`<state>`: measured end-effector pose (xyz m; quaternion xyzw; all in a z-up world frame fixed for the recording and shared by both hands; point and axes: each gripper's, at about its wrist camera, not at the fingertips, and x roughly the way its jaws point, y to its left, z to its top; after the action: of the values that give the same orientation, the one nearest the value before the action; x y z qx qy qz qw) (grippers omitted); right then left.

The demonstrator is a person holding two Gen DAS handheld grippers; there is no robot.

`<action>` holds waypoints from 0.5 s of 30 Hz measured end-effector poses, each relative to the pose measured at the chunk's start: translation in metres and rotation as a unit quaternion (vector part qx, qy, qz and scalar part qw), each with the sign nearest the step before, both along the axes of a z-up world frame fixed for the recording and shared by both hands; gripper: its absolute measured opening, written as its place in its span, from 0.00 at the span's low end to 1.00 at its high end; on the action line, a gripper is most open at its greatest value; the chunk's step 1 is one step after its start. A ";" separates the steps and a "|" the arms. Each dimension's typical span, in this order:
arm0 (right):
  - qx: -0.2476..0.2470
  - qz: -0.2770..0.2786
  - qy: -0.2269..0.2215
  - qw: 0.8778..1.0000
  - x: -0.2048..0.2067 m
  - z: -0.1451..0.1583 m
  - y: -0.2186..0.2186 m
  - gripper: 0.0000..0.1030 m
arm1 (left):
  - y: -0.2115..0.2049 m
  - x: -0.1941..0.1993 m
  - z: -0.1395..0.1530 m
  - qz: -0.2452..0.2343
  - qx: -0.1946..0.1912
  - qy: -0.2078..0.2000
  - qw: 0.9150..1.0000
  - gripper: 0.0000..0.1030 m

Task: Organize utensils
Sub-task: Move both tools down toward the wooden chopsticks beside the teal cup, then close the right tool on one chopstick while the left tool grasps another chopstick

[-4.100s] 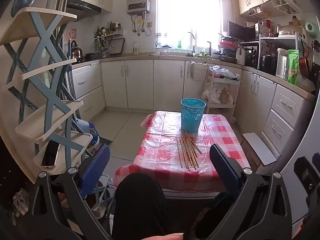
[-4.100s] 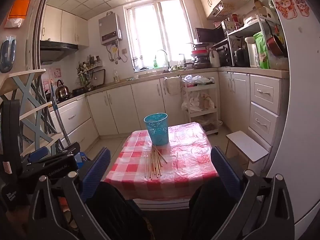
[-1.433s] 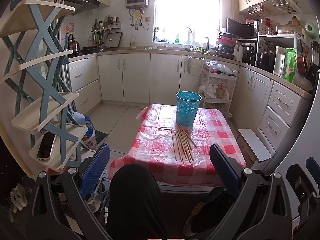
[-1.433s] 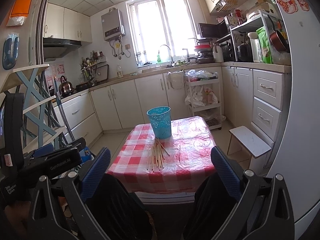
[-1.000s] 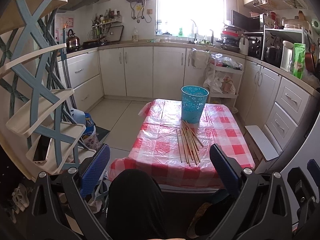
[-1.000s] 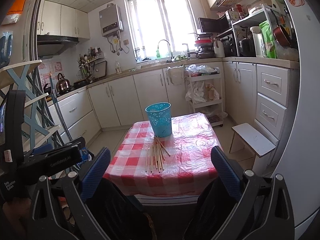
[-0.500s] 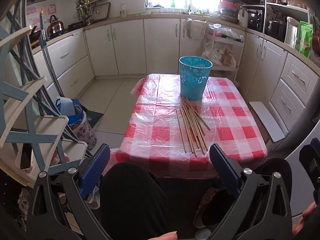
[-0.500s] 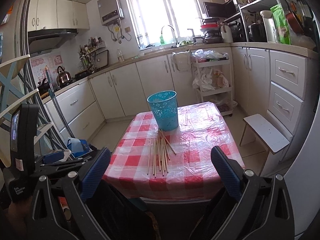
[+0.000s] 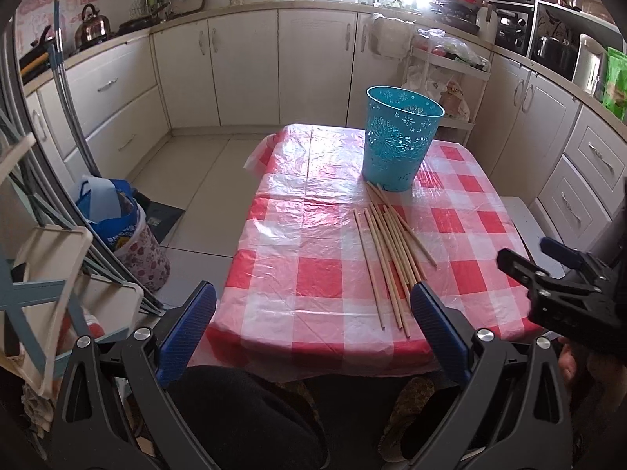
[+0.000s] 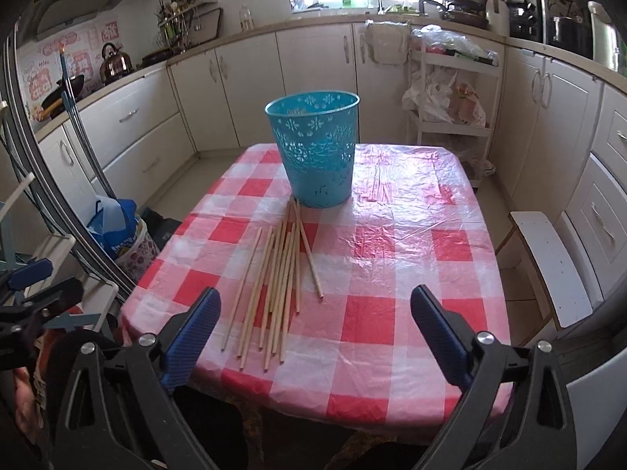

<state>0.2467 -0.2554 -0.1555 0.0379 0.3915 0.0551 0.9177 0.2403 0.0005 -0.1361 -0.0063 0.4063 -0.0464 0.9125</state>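
Several long wooden chopsticks [image 9: 392, 250] lie loose in a bunch on a red-and-white checked table [image 9: 313, 274]. They also show in the right wrist view [image 10: 280, 278]. A teal plastic basket [image 9: 399, 137] stands upright just behind them, also in the right wrist view [image 10: 317, 152]. My left gripper [image 9: 313, 313] is open and empty, at the table's near edge, short of the chopsticks. My right gripper [image 10: 315, 313] is open and empty, over the near part of the table just right of the chopsticks' near ends.
Kitchen cabinets ring the room. A white stool [image 10: 548, 266] stands right of the table. A blue bag in a flowered bin [image 9: 121, 235] and a shelf rack [image 9: 47, 274] stand on the floor at the left. The right gripper's body shows in the left wrist view [image 9: 568, 290].
Both grippers have moved forward and tilted down toward the table. The chopsticks and basket now look much nearer. Both stay open.
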 end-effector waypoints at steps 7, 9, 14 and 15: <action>-0.015 0.053 0.083 0.995 0.090 -0.060 0.004 0.31 | -0.036 0.077 -0.046 -0.024 -0.003 0.034 0.999 0.93; -0.027 0.070 0.090 0.993 0.105 -0.071 0.010 0.26 | -0.041 0.097 -0.059 -0.020 -0.012 0.048 0.999 0.93; -0.047 0.105 0.116 0.987 0.133 -0.098 0.022 0.17 | -0.052 0.134 -0.082 -0.013 0.001 0.062 0.998 0.93; -0.048 0.110 0.119 0.986 0.136 -0.102 0.023 0.14 | -0.053 0.140 -0.087 -0.009 0.004 0.065 0.998 0.93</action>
<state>0.3829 -0.2326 -0.2572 -0.0433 0.5015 0.1324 0.8539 0.3804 -0.0527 -0.2233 -0.0020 0.4652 -0.0524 0.8837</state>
